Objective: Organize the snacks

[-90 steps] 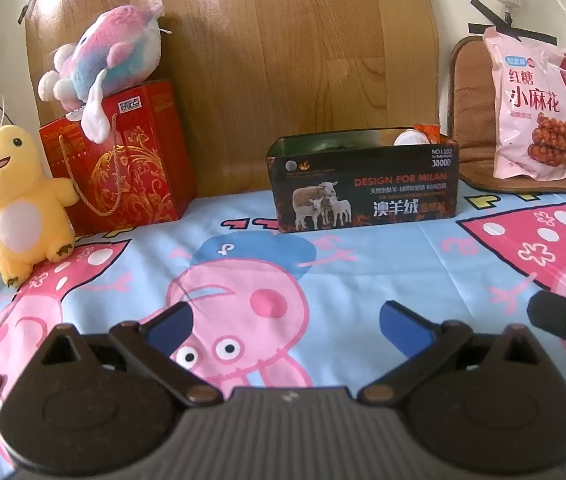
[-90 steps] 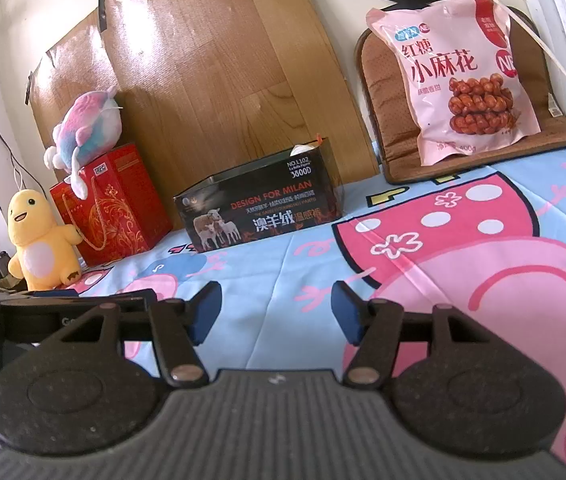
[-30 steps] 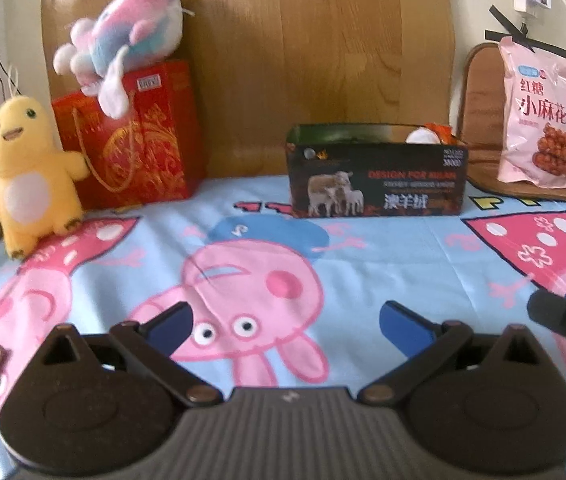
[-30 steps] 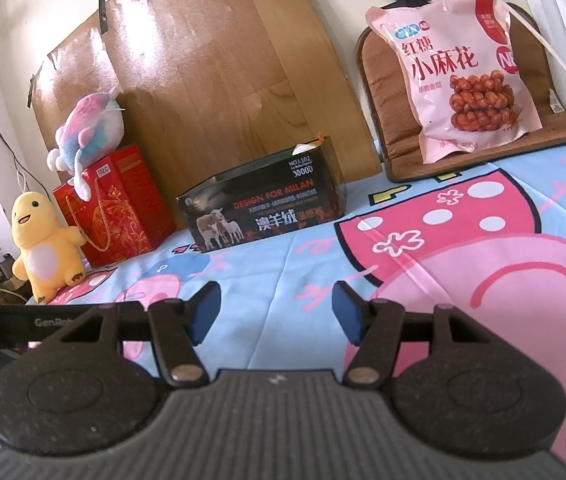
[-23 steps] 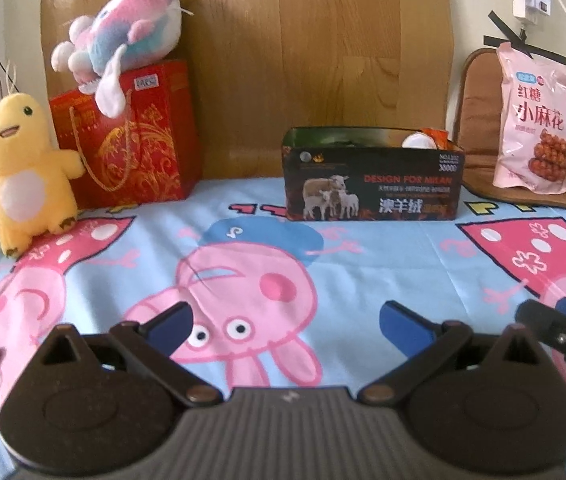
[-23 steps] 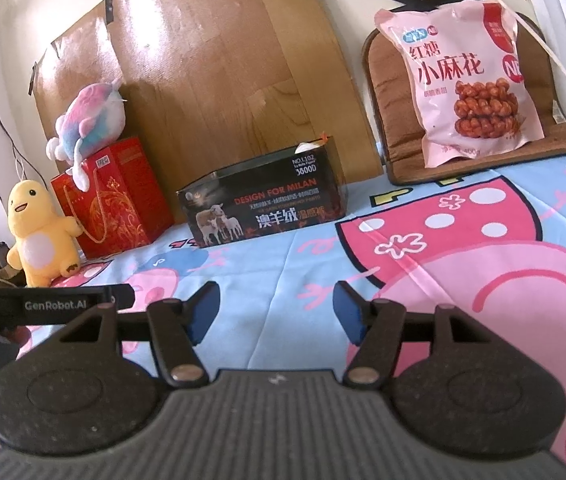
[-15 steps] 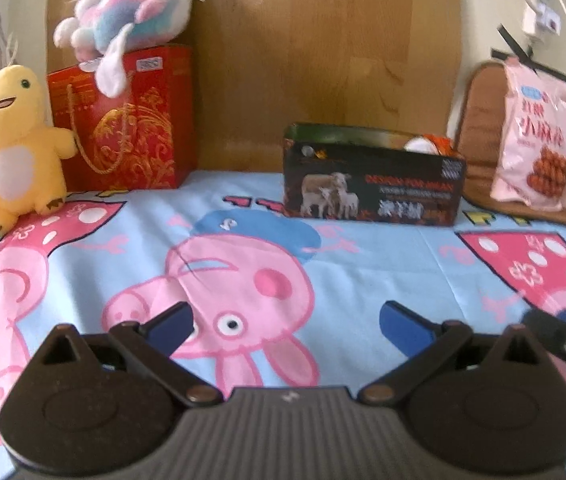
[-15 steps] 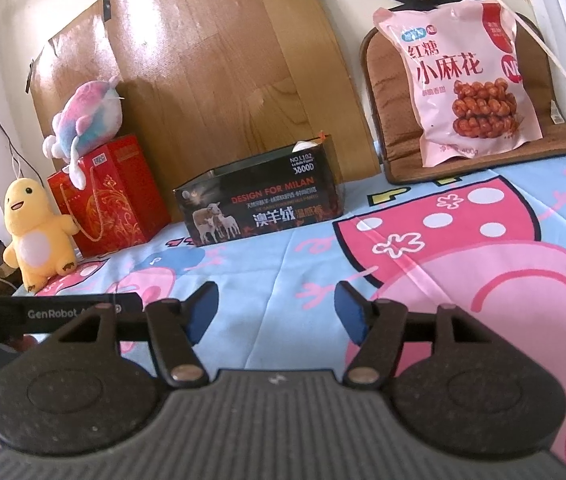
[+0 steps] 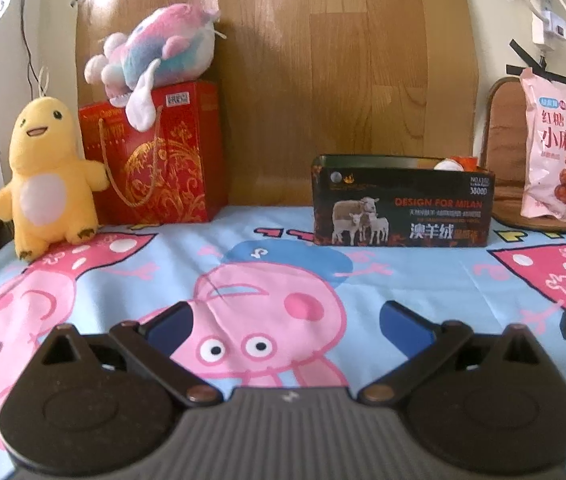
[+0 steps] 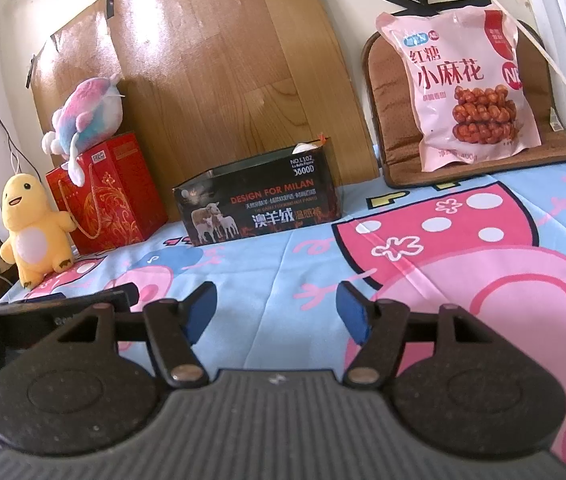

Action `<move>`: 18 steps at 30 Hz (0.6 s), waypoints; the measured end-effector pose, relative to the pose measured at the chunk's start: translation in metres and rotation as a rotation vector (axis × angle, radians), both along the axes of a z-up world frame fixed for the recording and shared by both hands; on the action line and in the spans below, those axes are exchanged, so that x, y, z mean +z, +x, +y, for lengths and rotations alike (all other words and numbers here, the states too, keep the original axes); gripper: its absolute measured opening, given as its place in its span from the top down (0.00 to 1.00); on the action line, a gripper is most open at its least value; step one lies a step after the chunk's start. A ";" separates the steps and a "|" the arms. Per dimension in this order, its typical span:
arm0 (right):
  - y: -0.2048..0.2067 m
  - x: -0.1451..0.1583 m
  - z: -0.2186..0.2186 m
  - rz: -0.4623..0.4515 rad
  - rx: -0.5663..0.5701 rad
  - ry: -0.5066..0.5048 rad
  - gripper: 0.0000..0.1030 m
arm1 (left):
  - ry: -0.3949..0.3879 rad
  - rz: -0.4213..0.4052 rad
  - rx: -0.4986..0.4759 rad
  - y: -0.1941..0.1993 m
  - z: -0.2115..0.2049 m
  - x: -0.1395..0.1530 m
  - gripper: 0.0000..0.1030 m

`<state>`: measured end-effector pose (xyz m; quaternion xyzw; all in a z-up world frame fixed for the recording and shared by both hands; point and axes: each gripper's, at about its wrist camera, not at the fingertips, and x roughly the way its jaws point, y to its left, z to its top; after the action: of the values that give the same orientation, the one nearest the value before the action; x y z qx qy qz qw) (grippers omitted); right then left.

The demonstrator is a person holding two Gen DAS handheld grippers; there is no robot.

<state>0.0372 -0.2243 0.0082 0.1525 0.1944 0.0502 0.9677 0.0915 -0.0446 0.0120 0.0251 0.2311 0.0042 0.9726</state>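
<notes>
Both the left gripper (image 9: 285,322) and right gripper (image 10: 277,312) gape wide and empty, while the pink plastic snack bag (image 10: 469,92) leans upright, long axis vertical, print facing forward, apparently against a brown cushion (image 10: 389,120).

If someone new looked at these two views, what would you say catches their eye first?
Probably the pink snack bag, propped upright against a brown cushion at the far right. Next, the black open-topped box printed with sheep, standing mid-back on the pink cartoon-pig sheet. At the far left, a yellow plush stands beside a red gift bag topped by a pastel plush.
</notes>
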 end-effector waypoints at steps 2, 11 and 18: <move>0.000 0.000 0.001 0.000 0.002 -0.002 0.34 | 0.002 -0.011 0.006 -0.002 0.000 0.001 0.00; -0.002 0.001 0.001 -0.009 0.002 -0.012 0.33 | 0.030 -0.055 0.062 -0.011 -0.002 0.003 0.00; -0.003 0.002 0.002 -0.019 0.000 -0.025 0.33 | 0.083 -0.078 0.124 -0.017 -0.007 0.004 0.00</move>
<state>0.0345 -0.2221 0.0098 0.1400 0.1859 0.0494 0.9713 0.0750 -0.0512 0.0163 0.0508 0.1938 0.0747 0.9769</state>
